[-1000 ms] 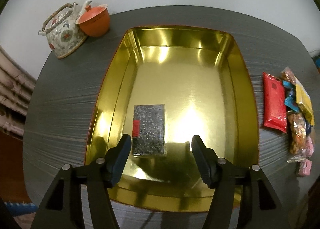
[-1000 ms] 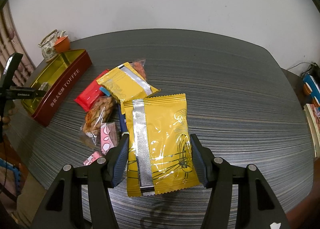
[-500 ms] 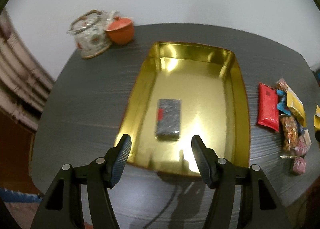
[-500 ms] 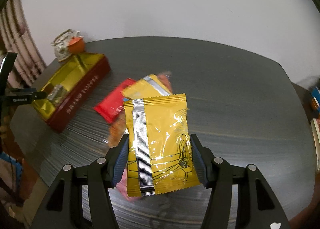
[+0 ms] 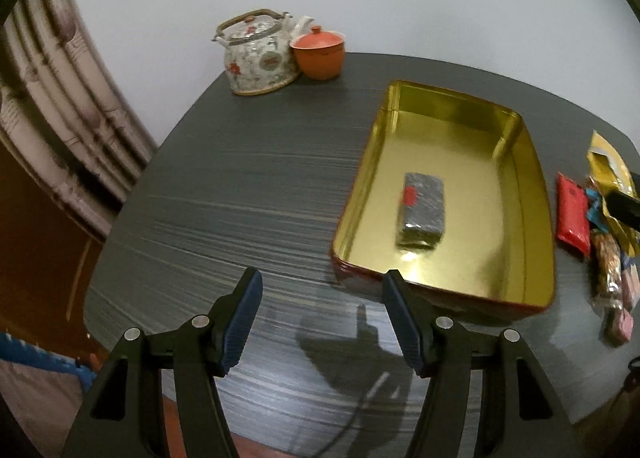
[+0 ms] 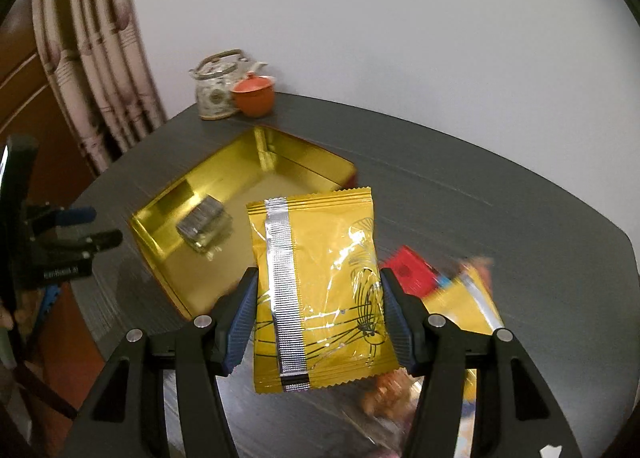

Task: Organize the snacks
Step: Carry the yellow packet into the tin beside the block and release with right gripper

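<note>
Our right gripper (image 6: 316, 318) clamps the yellow snack packet (image 6: 320, 290) just beside the gold tin (image 6: 256, 181), our left gripper (image 5: 322, 322) gapes empty near that tin's corner, dark wrapped block (image 5: 422, 213) inside it.

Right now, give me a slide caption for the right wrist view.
Right gripper holds a yellow snack packet above the table, beside the gold tin.

A dark, streaked tabletop (image 5: 240, 193) stands against a plain white wall (image 6: 400, 17), with a striped patterned curtain (image 6: 100, 57) hanging at left.
</note>
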Available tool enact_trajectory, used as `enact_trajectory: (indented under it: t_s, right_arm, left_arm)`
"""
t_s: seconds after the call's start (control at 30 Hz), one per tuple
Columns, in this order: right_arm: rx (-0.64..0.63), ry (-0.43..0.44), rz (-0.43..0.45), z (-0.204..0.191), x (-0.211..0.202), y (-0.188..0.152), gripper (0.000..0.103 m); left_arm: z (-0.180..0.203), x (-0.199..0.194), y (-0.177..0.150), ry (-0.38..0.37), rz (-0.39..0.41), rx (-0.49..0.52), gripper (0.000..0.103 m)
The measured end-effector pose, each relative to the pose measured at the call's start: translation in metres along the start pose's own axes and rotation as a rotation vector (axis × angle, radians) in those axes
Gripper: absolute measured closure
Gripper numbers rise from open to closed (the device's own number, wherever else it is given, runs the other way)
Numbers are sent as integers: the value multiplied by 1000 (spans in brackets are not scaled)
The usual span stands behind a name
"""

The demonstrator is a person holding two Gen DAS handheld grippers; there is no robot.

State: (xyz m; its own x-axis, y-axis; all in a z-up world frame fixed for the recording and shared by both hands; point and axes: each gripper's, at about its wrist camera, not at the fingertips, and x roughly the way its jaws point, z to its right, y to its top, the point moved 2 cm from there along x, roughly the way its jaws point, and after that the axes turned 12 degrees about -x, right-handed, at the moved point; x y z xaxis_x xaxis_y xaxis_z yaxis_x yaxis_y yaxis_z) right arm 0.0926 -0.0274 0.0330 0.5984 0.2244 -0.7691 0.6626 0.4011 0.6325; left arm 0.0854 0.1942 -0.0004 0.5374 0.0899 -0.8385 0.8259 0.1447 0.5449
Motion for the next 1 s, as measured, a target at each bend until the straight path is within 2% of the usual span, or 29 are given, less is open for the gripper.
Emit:
enact_trajectory:
  t_s: [0.07,0.17,0.43,0.73,1.0]
  right_arm:
    - [-25,2,-8,-9,12,12,48]
    - [-41,21,-20,-20,30,26,48]
    - [-98,18,-79,-43,77,46,48]
    - [-137,3,-130,-52,105,45,48]
    - [-173,-21,-130,-58,113,48,47]
  left_arm:
    - [-7,2,1,-14,-11,-32,39]
    - [-15,9,3,-32,-38,-81,32]
    - [-20,16,5,-23,-56,-124,31]
    - [-22,20,4,-34,-81,-132,30]
    - [-22,22,4,-43,-91,-134,30]
